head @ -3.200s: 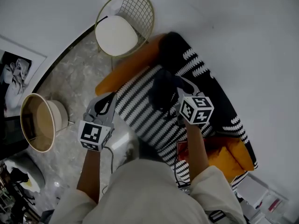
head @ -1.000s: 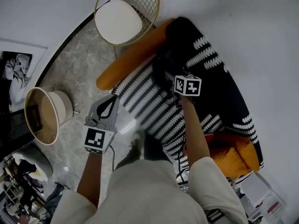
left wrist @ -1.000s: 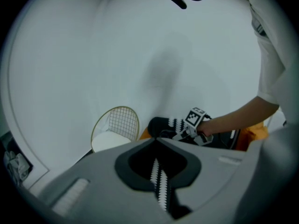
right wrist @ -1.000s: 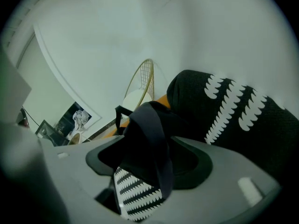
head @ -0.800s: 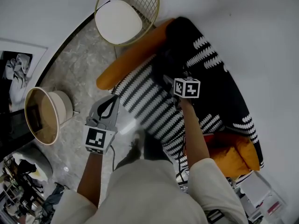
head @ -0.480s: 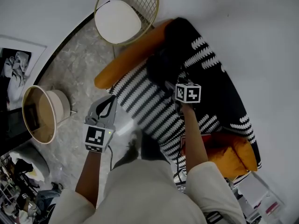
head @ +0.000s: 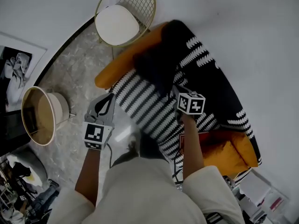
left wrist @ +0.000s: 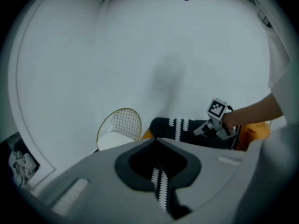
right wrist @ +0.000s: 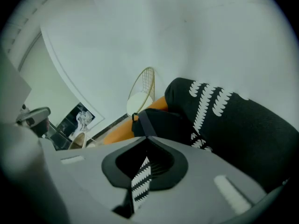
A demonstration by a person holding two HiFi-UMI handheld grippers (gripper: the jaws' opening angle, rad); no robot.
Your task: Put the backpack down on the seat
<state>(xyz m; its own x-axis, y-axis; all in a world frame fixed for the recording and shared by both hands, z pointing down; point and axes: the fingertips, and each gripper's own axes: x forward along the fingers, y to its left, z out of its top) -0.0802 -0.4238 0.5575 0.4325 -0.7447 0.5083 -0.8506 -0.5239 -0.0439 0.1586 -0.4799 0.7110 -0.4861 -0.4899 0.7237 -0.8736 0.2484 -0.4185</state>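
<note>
Right gripper (head: 174,94): jaws have just been closing and now stand together with nothing between them; through the slot in its own view I see only the striped cover below. It hovers over the seat (head: 148,107), apart from the backpack (head: 156,65). Backpack: dark, set down on the black-and-white striped seat at the far end of the sofa, touching the orange armrest (head: 122,65) on one side and the black patterned backrest (head: 212,85) on the other. In the right gripper view the backpack (right wrist: 159,123) lies just ahead of my jaw tips, a grey strap (right wrist: 145,123) running over its top, free of the gripper. Left gripper (head: 108,98): jaws together, holding nothing, held off the front edge of the seat above the marble floor (head: 70,78). Beyond the armrest stands a wire chair (head: 125,16) with a white cushion; a round tan side table (head: 38,115) sits to my left.
</note>
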